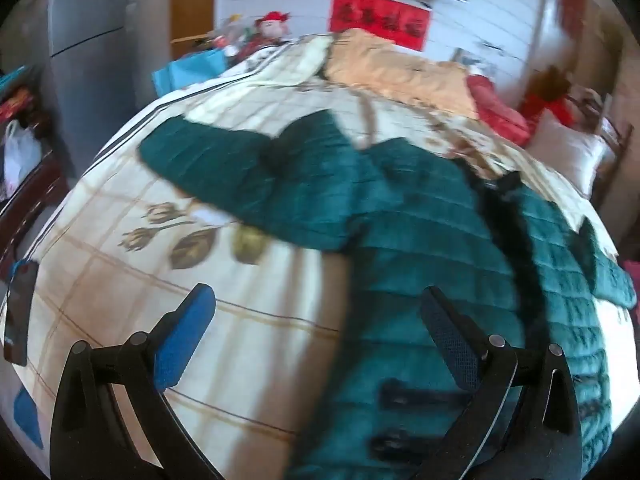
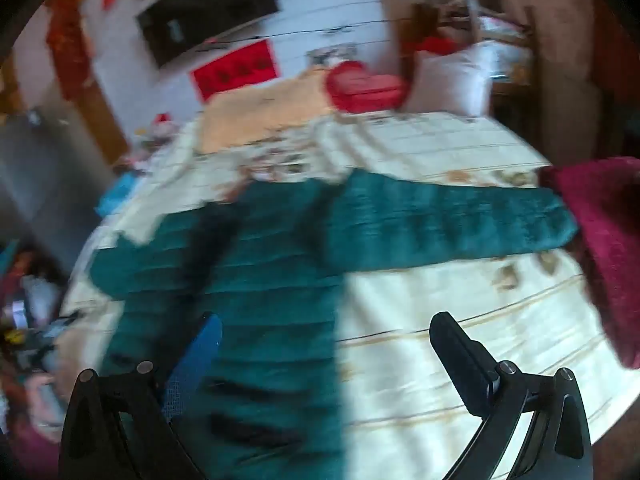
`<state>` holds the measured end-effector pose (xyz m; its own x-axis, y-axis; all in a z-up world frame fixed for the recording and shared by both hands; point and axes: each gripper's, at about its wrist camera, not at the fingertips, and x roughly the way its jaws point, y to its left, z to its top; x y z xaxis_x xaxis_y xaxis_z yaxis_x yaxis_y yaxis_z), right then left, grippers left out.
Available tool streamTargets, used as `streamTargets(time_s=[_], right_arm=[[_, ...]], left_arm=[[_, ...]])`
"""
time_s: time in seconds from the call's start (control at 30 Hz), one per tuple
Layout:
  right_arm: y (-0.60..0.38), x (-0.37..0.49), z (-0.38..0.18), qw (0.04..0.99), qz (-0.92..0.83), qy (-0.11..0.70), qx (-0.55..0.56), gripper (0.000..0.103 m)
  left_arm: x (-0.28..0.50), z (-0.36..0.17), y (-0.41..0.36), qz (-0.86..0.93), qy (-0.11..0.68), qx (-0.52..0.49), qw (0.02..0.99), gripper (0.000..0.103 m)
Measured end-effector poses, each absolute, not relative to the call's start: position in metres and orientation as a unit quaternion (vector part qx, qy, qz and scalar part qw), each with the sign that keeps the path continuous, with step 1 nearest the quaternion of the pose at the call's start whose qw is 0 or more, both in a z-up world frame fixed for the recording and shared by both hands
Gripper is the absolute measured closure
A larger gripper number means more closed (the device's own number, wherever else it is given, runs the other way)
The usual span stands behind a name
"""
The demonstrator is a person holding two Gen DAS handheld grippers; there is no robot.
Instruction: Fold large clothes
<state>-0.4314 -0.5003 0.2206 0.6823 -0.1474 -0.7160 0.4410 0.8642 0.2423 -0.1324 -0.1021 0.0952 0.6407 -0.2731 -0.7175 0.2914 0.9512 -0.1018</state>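
Here, label by label:
Coat: a large dark green quilted coat [image 1: 420, 232] lies spread flat on the bed, front up, a black fur strip [image 1: 516, 232] running down its middle and dark fastenings on the lower front.
Sleeves: both stretched out sideways; in the right wrist view one sleeve [image 2: 440, 220] reaches toward a dark red cloth [image 2: 600, 248] at the bed's edge.
Bed: covered with a cream sheet [image 1: 120, 272] with thin brown lines and leaf prints; an orange blanket [image 1: 392, 68] and a red folded cover [image 1: 500, 108] lie at the far end beside a white pillow [image 1: 568, 148].
Left gripper [image 1: 320, 336]: fingers spread wide, nothing between them, hovering above the coat's lower edge and the bare sheet.
Right gripper [image 2: 324, 364]: fingers spread wide, holding nothing, above the coat's lower part.
Wall: a red paper banner [image 1: 380, 20] hangs behind the bed.
Sharpness: both views are blurred.
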Motion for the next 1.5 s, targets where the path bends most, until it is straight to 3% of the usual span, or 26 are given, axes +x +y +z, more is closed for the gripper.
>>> streamTargets(time_s=[0.23, 0.47, 0.83, 1.5], right_arm=[[-0.437, -0.399, 0.231, 0.897, -0.103, 0.386, 0.189, 0.0], [-0.403, -0.352, 0.199, 0.906, -0.115, 0.384, 0.139, 0.0], [-0.388, -0.301, 0.188, 0.921, -0.148, 0.338, 0.121, 0.0], [-0.394, -0.288, 0.17, 0.91, -0.197, 0.345, 0.12, 0.0]], left_arm=[[-0.166, 0.107, -0.143, -0.2, 0.373, 0.041, 0.905, 0.001], [-0.184, 0.11, -0.174, -0.214, 0.375, 0.05, 0.901, 0.001], [-0.185, 0.118, -0.197, -0.21, 0.371, 0.041, 0.904, 0.001], [-0.176, 0.11, -0.218, -0.208, 0.38, 0.042, 0.9, 0.001]])
